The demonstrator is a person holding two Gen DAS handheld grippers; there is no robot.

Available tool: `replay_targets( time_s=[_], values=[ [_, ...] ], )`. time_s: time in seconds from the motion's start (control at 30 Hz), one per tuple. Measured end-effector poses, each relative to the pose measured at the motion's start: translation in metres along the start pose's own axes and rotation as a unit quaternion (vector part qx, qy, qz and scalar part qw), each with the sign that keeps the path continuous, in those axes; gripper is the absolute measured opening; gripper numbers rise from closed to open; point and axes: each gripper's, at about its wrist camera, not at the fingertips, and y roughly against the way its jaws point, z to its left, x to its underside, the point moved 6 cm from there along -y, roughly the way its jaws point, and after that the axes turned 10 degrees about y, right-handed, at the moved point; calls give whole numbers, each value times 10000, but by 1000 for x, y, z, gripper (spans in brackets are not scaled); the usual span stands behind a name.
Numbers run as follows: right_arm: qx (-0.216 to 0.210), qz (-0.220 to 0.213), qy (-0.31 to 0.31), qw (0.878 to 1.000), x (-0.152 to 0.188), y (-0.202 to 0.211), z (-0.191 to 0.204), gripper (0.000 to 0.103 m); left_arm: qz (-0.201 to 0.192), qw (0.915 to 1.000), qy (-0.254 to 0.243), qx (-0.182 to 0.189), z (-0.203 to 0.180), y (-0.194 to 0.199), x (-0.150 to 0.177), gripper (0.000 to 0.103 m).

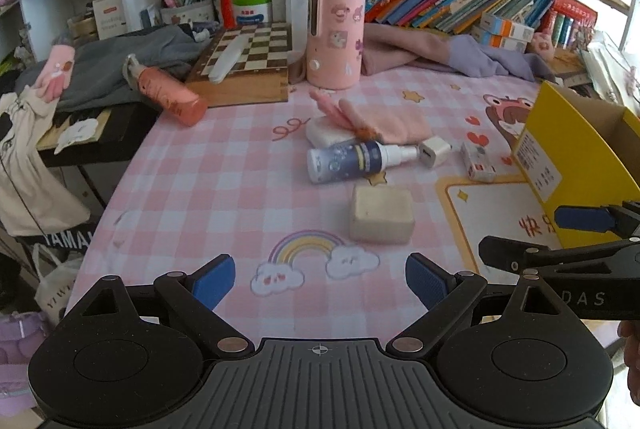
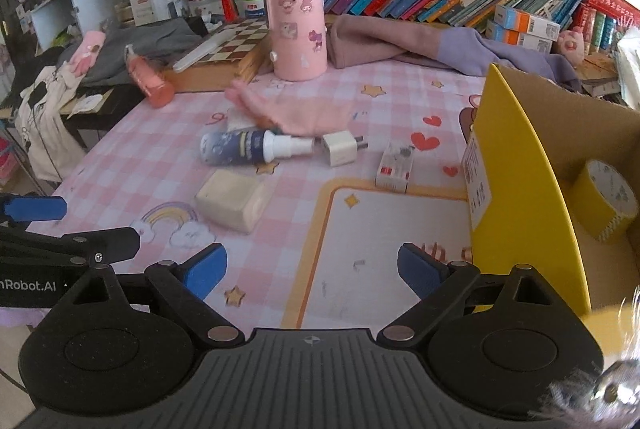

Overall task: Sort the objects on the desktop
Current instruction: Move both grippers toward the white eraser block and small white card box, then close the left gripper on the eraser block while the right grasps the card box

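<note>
The box (image 2: 516, 165) runs off the right edge in both views, so its far side stays unseen. Inside it, the tape (image 2: 606, 203) is partly cut by the near wall. Left of the box, the carton (image 2: 394, 165) has print too small to read, and the glove (image 2: 296, 113) is blurred.

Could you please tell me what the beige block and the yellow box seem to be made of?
Beige rectangular block: probably matte soap or rubber, given rounded edges and a dull, scuffed face. Yellow open box: cardboard, glossy yellow outside, raw brown inside.
</note>
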Motion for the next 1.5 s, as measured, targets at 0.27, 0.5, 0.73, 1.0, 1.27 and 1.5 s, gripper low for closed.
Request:
replay_targets(
  time_s=[0.27, 0.5, 0.73, 1.0, 1.27, 1.5],
  values=[
    [59, -106, 0, 9999, -23, -22, -16, 92, 49, 9999, 4, -115, -4, -19, -17, 94],
    [217, -89, -249, 9994, -38, -44, -34, 84, 138, 9992, -365, 111, -24, -39, -22, 94],
    [422, 102, -482, 9979, -48, -71, -45, 63, 326, 9962, -717, 366, -47, -67, -18, 93],
    [992, 347, -478, 9933, -50, -102, -62, 54, 383, 9962, -707, 347, -51, -89, -18, 73],
    [1067, 620, -651, 9902, -44, -123, -74, 44, 461, 9951, -780, 383, -54, -99, -15, 59],
    [949, 533, -639, 9920, -43, -123, -77, 30, 514, 9945, -816, 414, -56, -103, -12, 49]
  ],
)
